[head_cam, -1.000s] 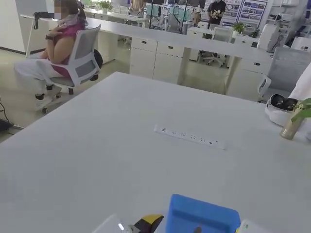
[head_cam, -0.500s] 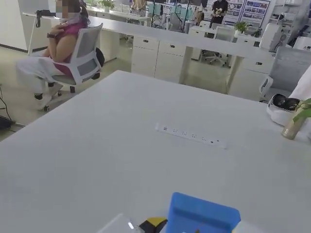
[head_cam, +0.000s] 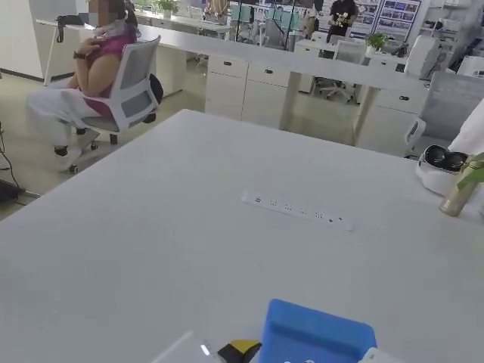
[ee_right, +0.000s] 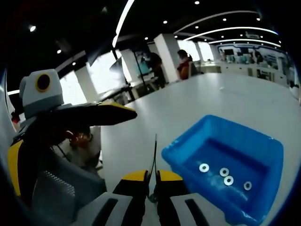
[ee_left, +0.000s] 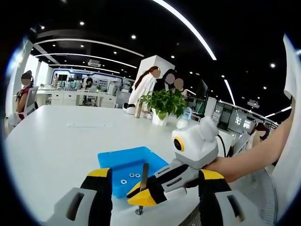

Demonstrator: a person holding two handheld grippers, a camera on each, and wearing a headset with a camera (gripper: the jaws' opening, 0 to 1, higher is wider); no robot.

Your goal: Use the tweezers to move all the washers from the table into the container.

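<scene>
The right gripper (ee_right: 151, 180) has its yellow-tipped jaws pressed together on the tweezers (ee_right: 154, 150), a thin dark pair that sticks straight out ahead of the jaws. In the left gripper view the tweezers slant down from that gripper to the white table (head_cam: 189, 227), their tip at the tabletop just outside the near wall of the container (ee_right: 263, 150); whether the tip holds anything is too small to tell. The container is an open blue plastic tray, and four washers (ee_right: 224, 172) lie flat on its floor, close together and apart from the walls. The left gripper (ee_left: 155, 176) stands with its jaws spread wide and nothing between them, near the right gripper and facing the tray. A person's hand (ee_left: 225, 167) holds the right gripper from the right side of the left gripper view. Further along the table lies a white power strip (head_cam: 299, 212), well apart from the tray, and at the far right edge stand a small bottle (head_cam: 454, 198) and a green plant (ee_left: 164, 101). No brand or label can be read on the tray, the grippers or the power strip. The posters (head_cam: 393, 11) on the far wall carry print that is too small to read.
</scene>
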